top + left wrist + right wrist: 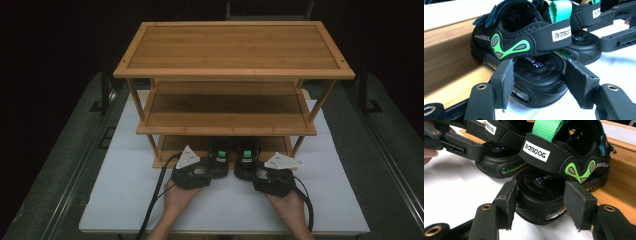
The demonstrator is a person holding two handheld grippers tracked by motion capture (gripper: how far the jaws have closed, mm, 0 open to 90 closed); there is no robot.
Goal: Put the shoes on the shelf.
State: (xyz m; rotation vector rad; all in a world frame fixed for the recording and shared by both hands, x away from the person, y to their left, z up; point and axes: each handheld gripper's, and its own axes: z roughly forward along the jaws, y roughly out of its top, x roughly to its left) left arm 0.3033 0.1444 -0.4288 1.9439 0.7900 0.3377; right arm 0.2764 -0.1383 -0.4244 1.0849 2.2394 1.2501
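Between each gripper's pads, a black sandal heel, left gripper (537,86) and right gripper (539,206) clamped on, green accents, white label

A three-tier shelf (234,75) stands at the middle of the surface (125,200), toward its far edge. Two shoes sit side by side at the front edge of its bottom tier, heels toward the near edge: the left shoe (220,152) beside the right shoe (247,154). The left tongs (206,169) straddle the left shoe's heel, the right tongs (250,172) the right shoe's heel.
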